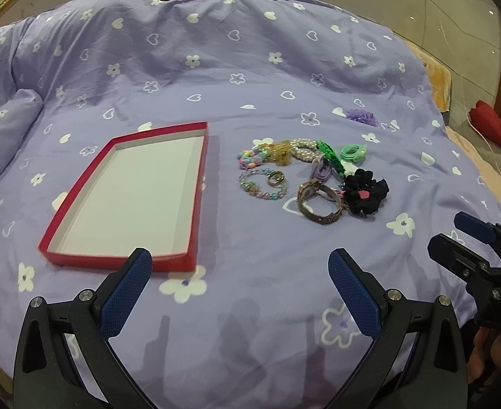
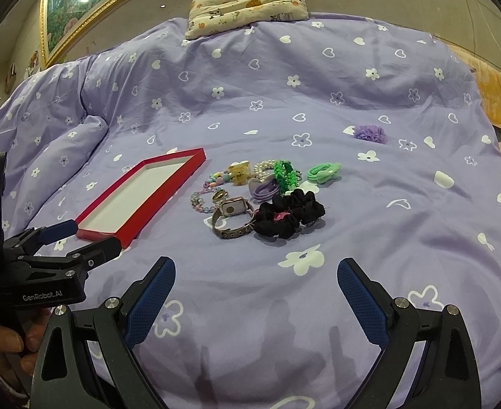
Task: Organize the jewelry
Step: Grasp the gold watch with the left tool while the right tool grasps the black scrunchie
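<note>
Left gripper [image 1: 240,283] nearest, jaws wide apart, holding nothing, above quilt [image 1: 250,323]. Right gripper [image 2: 255,293] likewise spread wide, nothing held. Red tray [image 1: 195,184] ahead on left, white inside bare. Jewelry pile just right of tray: watch [image 2: 231,216], black scrunchie [image 2: 289,216], bead bracelet [image 1: 262,184], green bands [image 2: 323,172]. Purple scrunchie [image 2: 369,134] farther off, apart. Pillow [image 2: 247,3] at far end.

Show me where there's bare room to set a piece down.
The red tray is bare inside. Quilt lies free between tray and jewelry pile, before both grippers, and right of the black scrunchie. The pile itself is crowded.
</note>
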Tool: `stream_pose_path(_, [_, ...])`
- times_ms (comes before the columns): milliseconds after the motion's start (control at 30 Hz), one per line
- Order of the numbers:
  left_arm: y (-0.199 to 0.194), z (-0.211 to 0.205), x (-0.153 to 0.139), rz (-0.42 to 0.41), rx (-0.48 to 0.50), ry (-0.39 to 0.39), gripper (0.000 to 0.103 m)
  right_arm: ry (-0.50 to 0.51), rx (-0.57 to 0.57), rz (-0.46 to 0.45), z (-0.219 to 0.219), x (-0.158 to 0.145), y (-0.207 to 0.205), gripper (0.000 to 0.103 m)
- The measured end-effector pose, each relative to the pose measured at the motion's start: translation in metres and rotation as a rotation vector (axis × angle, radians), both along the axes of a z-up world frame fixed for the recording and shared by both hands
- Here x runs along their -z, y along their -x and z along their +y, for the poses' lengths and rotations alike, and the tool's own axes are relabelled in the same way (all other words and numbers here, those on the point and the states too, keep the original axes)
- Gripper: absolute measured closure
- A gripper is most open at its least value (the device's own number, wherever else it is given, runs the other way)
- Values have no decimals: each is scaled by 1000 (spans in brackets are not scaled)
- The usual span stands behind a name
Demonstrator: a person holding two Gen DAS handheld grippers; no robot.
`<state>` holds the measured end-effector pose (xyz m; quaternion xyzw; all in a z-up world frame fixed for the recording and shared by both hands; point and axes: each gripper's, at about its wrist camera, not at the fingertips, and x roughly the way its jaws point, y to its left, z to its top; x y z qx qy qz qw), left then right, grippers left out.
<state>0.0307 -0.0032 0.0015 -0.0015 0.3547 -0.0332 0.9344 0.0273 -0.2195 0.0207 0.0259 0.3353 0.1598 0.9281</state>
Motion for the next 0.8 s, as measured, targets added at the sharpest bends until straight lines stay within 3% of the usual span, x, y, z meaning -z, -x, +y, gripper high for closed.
stream_pose_path(300, [-38,-7,-2,21,34,11,1,-21,20,37,-16,4,-30,6])
stream_pose_path(500, [-69,-19,3,62,85,16,11,-18,26,71,-21,9,-59,7])
stream_pose_path(633, [-89,-28,14,105,127,19,25,-21,28,111,-23,15,-79,16])
stream_pose_path(800, [-109,-40,23,128,166,8,29,-16,35,152,-22,23,-102,29])
